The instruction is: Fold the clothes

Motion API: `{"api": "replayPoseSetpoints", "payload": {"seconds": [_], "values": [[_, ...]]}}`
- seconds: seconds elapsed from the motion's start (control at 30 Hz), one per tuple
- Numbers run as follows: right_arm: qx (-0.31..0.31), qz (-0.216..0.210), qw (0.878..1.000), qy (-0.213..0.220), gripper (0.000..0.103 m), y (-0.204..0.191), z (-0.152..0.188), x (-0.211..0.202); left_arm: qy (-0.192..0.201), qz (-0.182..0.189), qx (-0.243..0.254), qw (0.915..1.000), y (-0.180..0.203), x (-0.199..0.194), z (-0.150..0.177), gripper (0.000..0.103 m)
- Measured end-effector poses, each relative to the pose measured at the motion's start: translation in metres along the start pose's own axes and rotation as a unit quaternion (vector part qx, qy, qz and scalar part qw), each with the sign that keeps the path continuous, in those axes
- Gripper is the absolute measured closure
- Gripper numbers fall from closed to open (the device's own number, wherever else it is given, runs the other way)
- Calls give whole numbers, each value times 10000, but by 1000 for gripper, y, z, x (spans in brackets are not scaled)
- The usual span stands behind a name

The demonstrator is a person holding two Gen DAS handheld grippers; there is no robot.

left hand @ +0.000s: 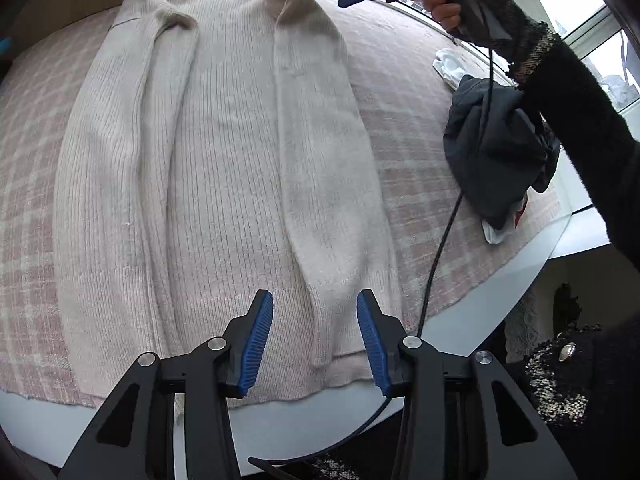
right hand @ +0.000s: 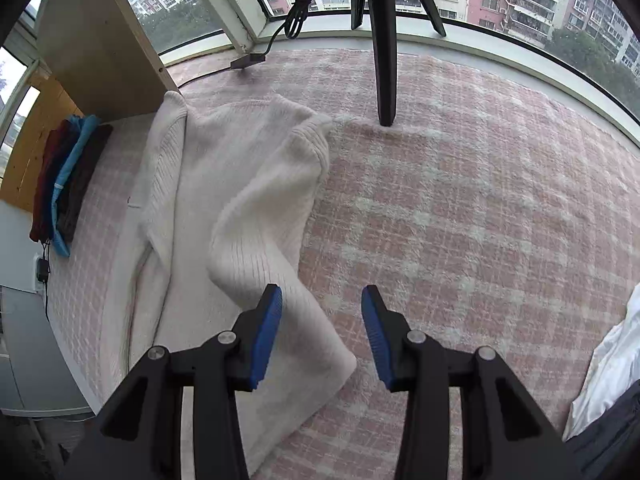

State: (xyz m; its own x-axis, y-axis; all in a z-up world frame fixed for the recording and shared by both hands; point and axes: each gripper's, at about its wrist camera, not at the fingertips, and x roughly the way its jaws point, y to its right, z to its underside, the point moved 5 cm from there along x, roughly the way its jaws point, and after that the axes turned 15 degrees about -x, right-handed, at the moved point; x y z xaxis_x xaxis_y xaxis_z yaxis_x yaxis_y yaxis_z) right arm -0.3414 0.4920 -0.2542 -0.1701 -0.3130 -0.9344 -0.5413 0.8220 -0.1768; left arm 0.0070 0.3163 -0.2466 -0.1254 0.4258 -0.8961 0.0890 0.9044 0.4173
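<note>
Left gripper (left hand: 315, 338) hovering spread and empty over sweater (left hand: 224, 152) hem, sleeves folded in; right gripper (right hand: 322, 332) likewise unclenched, poised beside right sleeve (right hand: 260, 248) for smoothing.

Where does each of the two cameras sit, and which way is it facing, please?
Left wrist: sits behind the open left gripper at the sweater's near end, looking along it toward the window; the right hand and its sleeve show.
Right wrist: sits behind the open right gripper, above the pink plaid cloth beside the sweater, facing the windows.
Shared: the sweater and plaid cloth.
</note>
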Motion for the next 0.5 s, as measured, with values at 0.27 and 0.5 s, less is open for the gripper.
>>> {"api": "replayPoseSetpoints", "payload": {"seconds": [0.27, 0.5], "values": [[226, -92, 9995, -183, 62, 15, 31, 21, -207, 375, 108, 9990, 18, 19, 14, 100], [291, -287, 9992, -24, 62, 18, 27, 18, -219, 274, -416, 9985, -12, 5, 39, 100]]}}
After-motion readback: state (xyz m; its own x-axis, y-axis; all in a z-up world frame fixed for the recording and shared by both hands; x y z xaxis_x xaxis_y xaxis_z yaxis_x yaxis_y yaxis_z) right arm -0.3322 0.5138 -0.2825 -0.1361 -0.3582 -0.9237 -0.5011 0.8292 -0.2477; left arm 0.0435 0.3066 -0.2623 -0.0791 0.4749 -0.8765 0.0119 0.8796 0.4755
